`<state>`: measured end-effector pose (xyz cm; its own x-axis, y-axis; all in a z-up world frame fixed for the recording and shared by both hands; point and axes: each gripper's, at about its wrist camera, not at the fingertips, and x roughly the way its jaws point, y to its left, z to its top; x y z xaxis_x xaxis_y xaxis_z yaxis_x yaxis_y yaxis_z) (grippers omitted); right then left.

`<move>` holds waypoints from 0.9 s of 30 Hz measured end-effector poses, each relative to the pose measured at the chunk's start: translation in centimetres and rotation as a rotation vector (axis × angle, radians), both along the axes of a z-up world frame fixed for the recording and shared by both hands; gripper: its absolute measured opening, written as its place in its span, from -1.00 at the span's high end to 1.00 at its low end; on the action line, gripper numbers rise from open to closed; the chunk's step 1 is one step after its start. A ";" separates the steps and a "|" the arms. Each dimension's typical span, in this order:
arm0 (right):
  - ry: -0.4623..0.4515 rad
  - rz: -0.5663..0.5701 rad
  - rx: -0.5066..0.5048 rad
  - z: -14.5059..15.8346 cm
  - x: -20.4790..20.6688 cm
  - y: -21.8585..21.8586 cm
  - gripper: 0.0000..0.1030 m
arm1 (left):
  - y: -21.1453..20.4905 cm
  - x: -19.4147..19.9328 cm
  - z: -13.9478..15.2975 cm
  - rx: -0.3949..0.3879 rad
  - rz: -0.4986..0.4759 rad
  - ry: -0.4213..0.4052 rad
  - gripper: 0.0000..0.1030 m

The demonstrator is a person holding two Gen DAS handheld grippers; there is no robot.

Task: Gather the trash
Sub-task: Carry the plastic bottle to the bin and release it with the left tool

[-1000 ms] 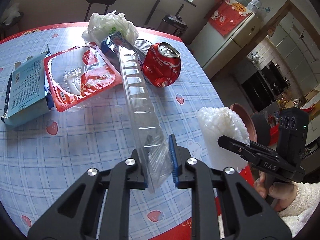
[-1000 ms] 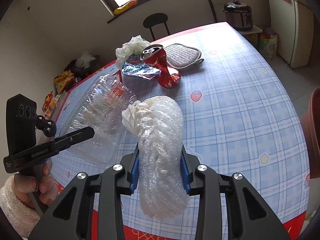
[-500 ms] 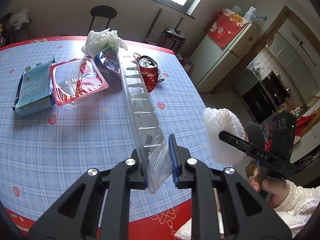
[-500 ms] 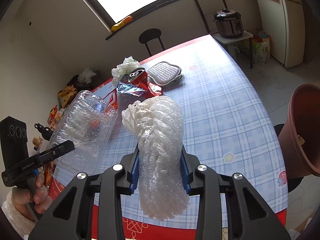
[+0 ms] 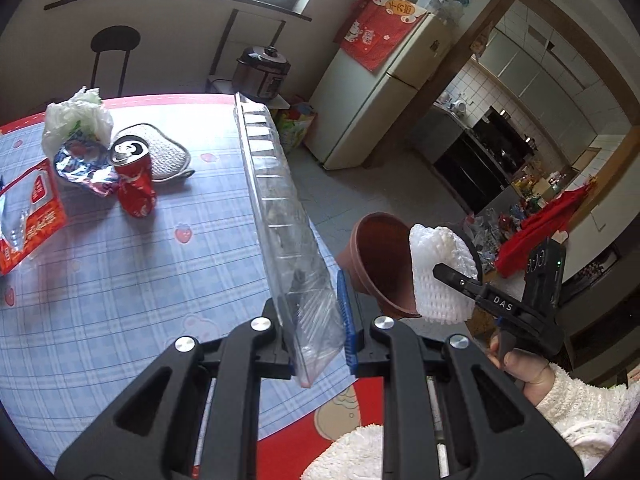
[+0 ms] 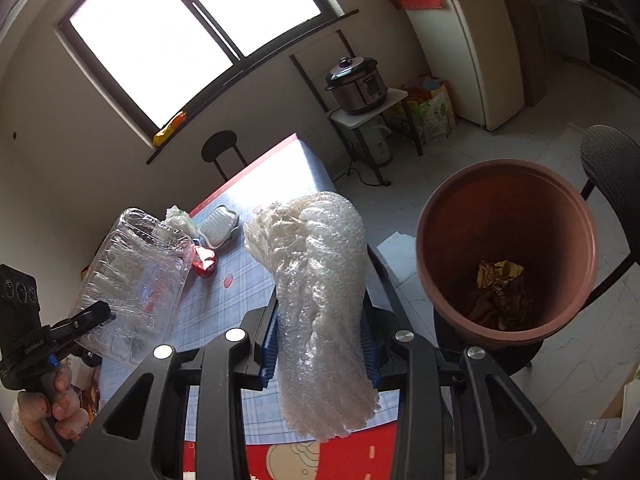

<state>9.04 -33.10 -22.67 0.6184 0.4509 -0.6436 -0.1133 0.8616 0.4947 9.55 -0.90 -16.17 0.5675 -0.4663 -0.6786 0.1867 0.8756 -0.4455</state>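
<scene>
Foam net [image 6: 324, 312]: clamped in right gripper [image 6: 320, 354], long axis upright.
Bin [image 6: 505, 168]: right of it, nearer this hand.
Clear tray [image 5: 288, 240]: pinched in left gripper [image 5: 318, 334].

Daylight enters from the window [image 6: 172, 36], blown out to plain white in both views. Glare washes the far table [image 6: 280, 184] in the right view — room corners stay dim. Strong fisheye bending and black vignette at the edges; slight motion blur at left in the left view.

Both wrist views look down, sharing table [image 5: 100, 280] and pot [image 6: 504, 252].
</scene>
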 end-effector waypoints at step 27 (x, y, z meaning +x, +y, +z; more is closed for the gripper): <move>0.044 -0.427 -0.028 -1.7 -4.3 -20.8 0.34 | -31.6 17.8 -14.2 -0.062 -0.401 0.359 0.61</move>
